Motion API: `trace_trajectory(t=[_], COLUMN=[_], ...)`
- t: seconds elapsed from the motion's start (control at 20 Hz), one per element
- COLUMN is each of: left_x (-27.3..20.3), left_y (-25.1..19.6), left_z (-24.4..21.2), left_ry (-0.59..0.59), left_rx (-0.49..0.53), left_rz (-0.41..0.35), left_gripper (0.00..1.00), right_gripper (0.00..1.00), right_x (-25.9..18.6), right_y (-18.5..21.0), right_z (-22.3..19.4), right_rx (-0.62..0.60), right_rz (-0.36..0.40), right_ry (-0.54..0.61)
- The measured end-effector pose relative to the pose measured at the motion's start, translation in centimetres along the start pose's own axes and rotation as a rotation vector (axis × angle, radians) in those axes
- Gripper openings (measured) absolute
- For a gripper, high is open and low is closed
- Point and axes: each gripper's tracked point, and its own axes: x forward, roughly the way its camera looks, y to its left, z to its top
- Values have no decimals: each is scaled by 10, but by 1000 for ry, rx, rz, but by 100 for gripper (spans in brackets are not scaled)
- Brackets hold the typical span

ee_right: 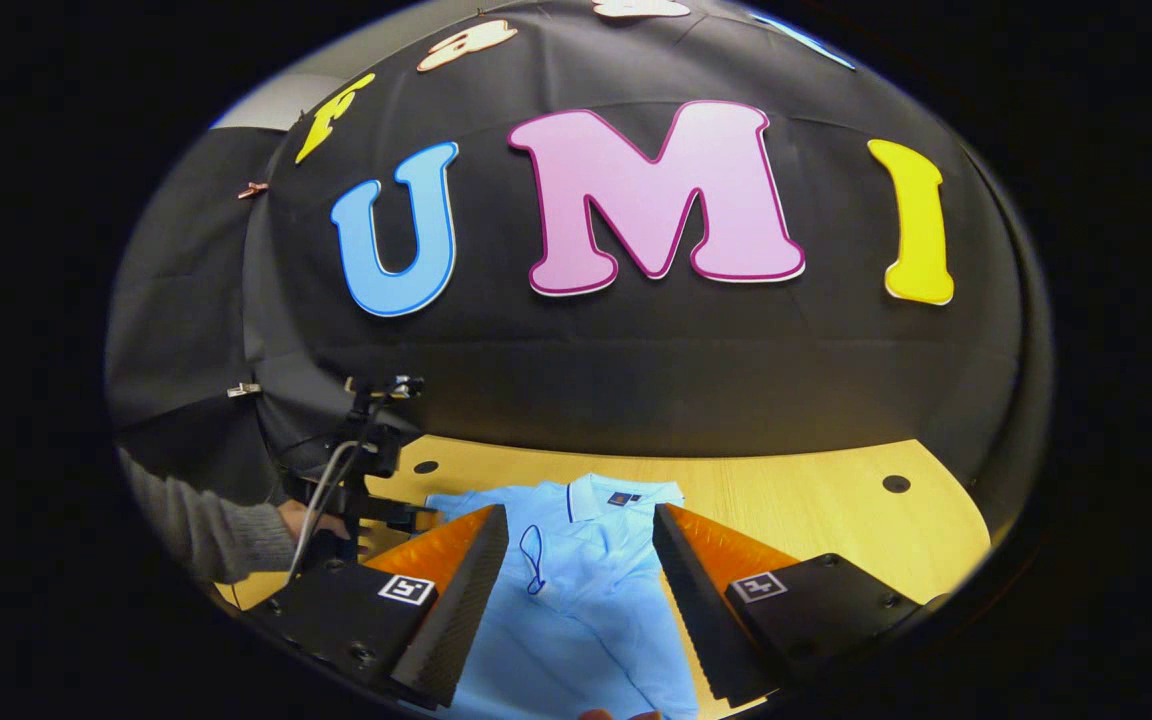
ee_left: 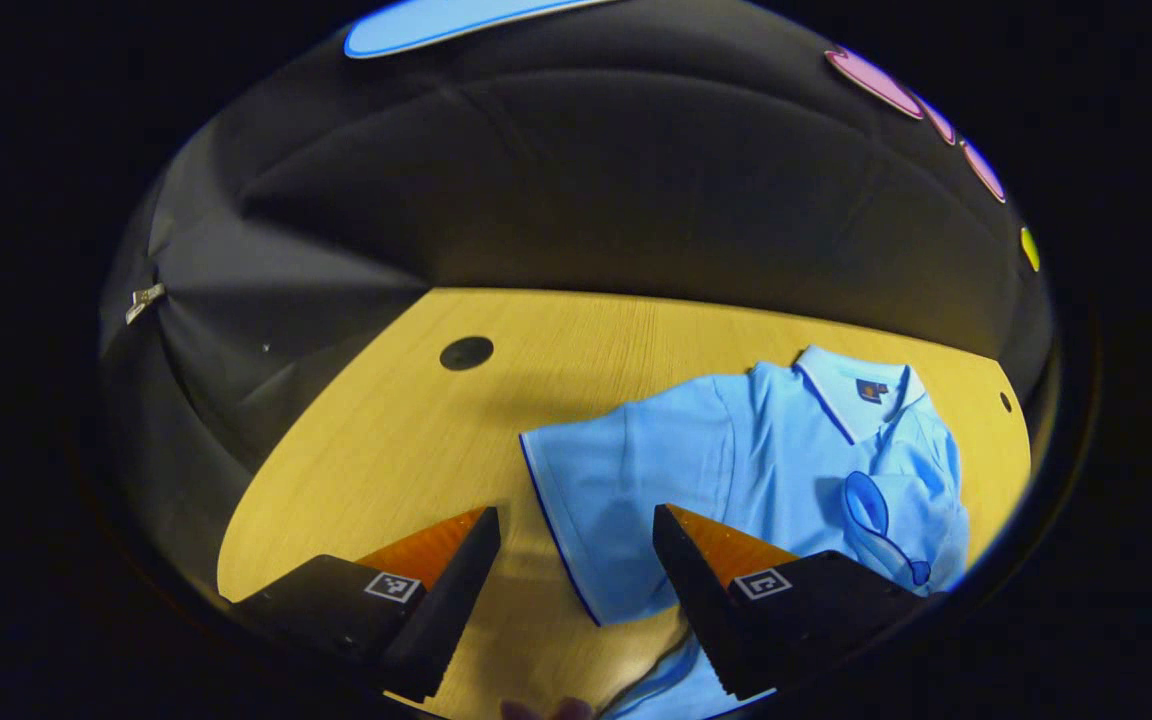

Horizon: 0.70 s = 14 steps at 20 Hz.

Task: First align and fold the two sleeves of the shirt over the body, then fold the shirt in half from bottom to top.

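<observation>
Plainly both tongs, left (ee_left: 576, 560) and right (ee_right: 581, 560), gape wide above the shirt (ee_right: 586, 590), gripping nothing.

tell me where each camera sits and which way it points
Left gripper view: rides the left gripper, open, low over the table, facing the shirt's outspread sleeve.
Right gripper view: rides the right gripper, open, facing the shirt's collar and the booth wall; farther off, a sleeved hand.
Shared: shirt, table.

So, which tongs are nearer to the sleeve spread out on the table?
Left. The left tongs hover just before the sleeve, its hem between them; the right tongs face the shirt body, farther off.
</observation>
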Motion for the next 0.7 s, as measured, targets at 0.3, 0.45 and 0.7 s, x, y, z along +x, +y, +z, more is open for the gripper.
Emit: trace_trajectory(t=[0.3, 0.45, 0.7], left_x=[14, 16, 19], left_y=[3, -2, -10], left_z=[-12, -12, -7], left_ry=[61, 57, 50], left_rx=[-50, -32, -78], left_rz=[10, -13, -55], left_gripper=[99, 95, 20], right_gripper=[91, 91, 91], right_x=[-22, -28, -46], right_y=[-15, -20, -22], right_z=[-5, -4, -10], right_rx=[0, 15, 6], right_rz=[-23, -38, -32], right_ry=[20, 19, 35])
